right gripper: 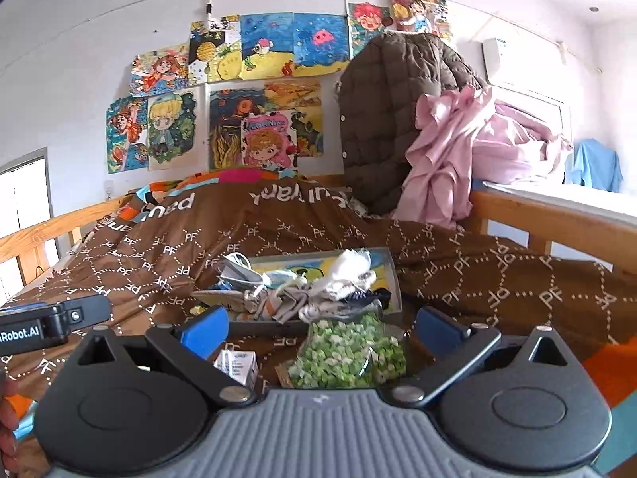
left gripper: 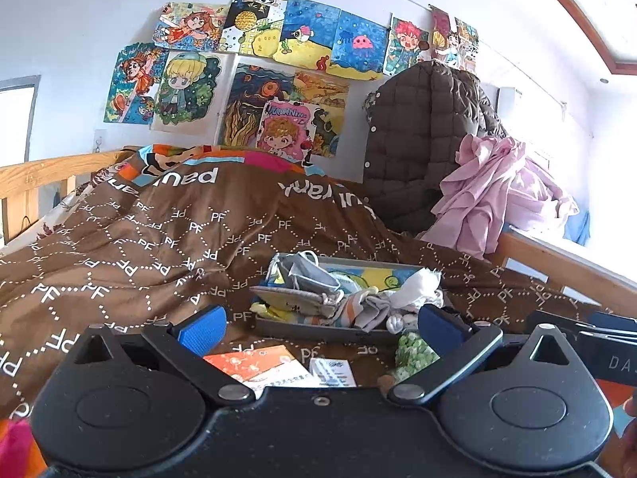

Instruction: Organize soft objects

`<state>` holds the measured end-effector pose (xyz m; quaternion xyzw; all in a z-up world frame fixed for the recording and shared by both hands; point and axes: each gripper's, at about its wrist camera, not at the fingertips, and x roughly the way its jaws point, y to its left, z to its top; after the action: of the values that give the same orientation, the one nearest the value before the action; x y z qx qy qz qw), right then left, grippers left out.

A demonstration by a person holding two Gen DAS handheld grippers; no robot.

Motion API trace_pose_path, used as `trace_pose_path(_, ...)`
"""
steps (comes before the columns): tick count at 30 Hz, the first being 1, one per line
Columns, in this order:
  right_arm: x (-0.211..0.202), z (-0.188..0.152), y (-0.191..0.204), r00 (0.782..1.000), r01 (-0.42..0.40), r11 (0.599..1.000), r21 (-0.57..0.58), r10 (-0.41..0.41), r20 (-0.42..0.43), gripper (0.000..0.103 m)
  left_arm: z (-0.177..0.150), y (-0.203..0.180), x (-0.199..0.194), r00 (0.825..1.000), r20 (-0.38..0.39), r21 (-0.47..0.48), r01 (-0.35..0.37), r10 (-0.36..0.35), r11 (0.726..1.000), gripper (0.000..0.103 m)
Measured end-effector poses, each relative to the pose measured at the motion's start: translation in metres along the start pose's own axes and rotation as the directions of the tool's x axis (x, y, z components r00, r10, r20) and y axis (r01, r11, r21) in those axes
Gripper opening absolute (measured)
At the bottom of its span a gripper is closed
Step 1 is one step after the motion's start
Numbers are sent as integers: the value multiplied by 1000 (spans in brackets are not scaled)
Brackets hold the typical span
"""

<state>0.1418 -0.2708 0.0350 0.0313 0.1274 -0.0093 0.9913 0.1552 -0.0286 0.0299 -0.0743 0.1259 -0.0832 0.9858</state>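
Left gripper (left gripper: 320, 328): your blue-padded fingers stand wide apart with nothing between them, held low over the near part of the bed. In the right wrist view its black body (right gripper: 51, 320) shows at the left edge.

Right gripper (right gripper: 320, 328): fingers spread wide too, empty. It sits beside your left one; part of it shows at the right edge of the left wrist view.

Shallow grey tray (left gripper: 314, 328): lies on the brown quilt printed with white "PF" letters (left gripper: 119, 247), just ahead of both grippers, toward the middle of the bed.

Pile of soft cloth pieces (left gripper: 318, 292): grey, white, yellow and striped bits heaped inside the tray, some drooping over its near wall. You cannot tell the single pieces apart.

Clear bag of green and white bits (right gripper: 346, 352): on the quilt against the tray's near wall, right between your right gripper's fingers but untouched.

Small white carton (right gripper: 238, 364): on the quilt, left of the bag, near your right gripper's left finger.

Orange and white printed card (left gripper: 254, 362): flat on the quilt before the tray, beside the carton.

Brown quilted coat (left gripper: 422, 135): draped at the far right corner of the bed.

Pink crumpled fabric (left gripper: 485, 187): heaped over the wooden bed rail (left gripper: 557, 259), beside the coat.

Wall: coloured drawings (left gripper: 278, 63) pinned above the far end.
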Motion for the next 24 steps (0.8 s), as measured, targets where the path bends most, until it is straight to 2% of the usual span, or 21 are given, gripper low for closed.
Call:
trace_pose_path(8, 4, -19, 5, 1000, -8, 1000, -15, 7, -28, 103, -16, 9, 2, 999, -27, -31, -35, 34, 999, 102)
trace_pose_path(19, 17, -40, -1, 996, -16, 999, 41, 20, -91, 103, -48, 24, 9, 991, -94, -62, -98, 92, 993, 102)
trace_pose_path(24, 21, -46, -1, 994, -14, 999, 37, 18, -107, 103, -59, 31, 14, 988, -128, -103, -100, 87, 990, 102)
